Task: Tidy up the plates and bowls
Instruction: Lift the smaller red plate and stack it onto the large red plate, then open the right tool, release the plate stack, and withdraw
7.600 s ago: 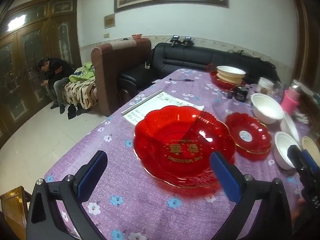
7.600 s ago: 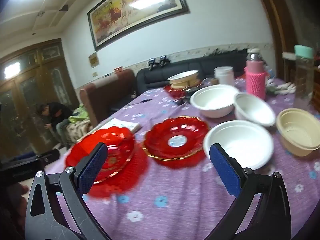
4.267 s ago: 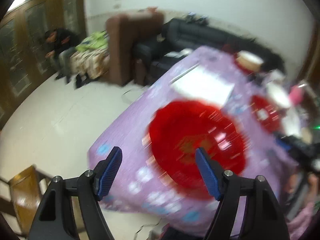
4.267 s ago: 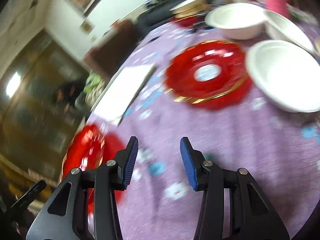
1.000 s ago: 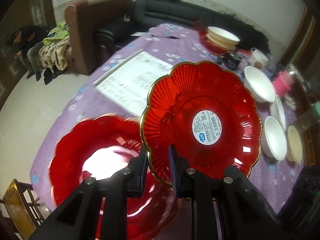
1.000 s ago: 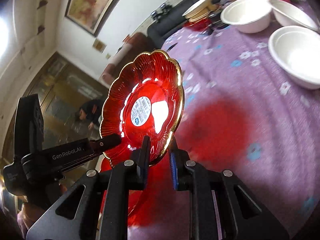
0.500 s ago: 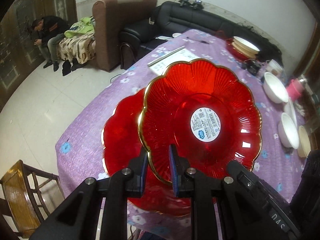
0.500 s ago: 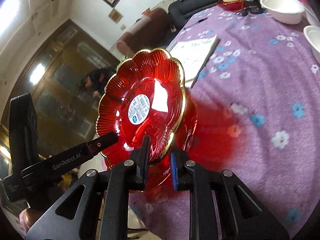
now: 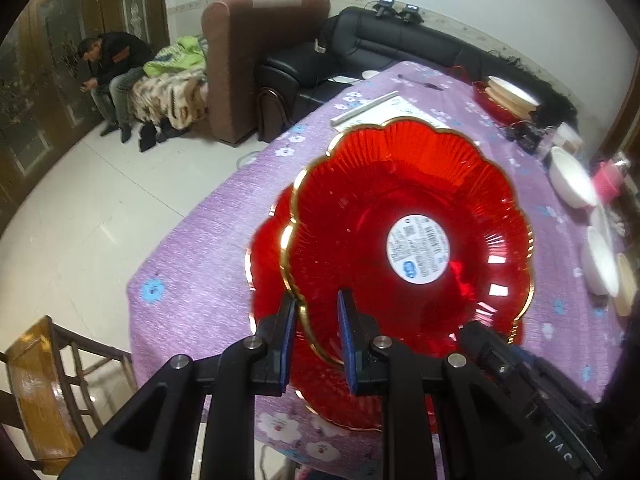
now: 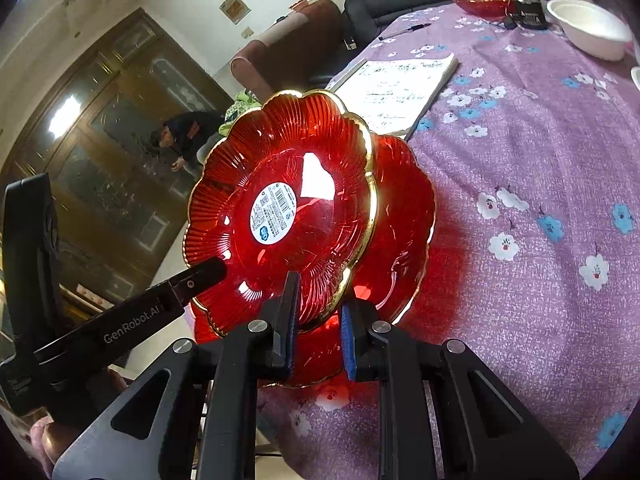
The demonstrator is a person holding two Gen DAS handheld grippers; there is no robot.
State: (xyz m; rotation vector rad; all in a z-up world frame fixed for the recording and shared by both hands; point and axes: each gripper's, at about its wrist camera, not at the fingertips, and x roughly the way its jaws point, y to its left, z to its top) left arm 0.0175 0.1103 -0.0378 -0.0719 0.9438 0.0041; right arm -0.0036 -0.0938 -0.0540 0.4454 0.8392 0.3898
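A red scalloped plate (image 9: 400,208) with a gold rim and a white sticker is held in the air by both grippers. My left gripper (image 9: 316,340) is shut on its near rim. My right gripper (image 10: 318,324) is shut on the opposite rim of the same plate (image 10: 280,184). A larger red plate (image 9: 268,264) lies on the purple tablecloth directly beneath it, mostly hidden; it also shows in the right wrist view (image 10: 404,216). The left gripper's body (image 10: 120,320) shows in the right wrist view.
White bowls (image 9: 572,180) and a beige bowl (image 9: 626,288) stand along the table's right side. A stack of plates (image 9: 508,96) and a pink bottle (image 9: 608,180) are at the far end. A notebook (image 10: 400,88) lies mid-table. A wooden chair (image 9: 36,384) stands by the corner.
Both grippers have carried the small red plate toward the table's near corner, so it now hangs over the large red plate. Both stay shut on its rim.
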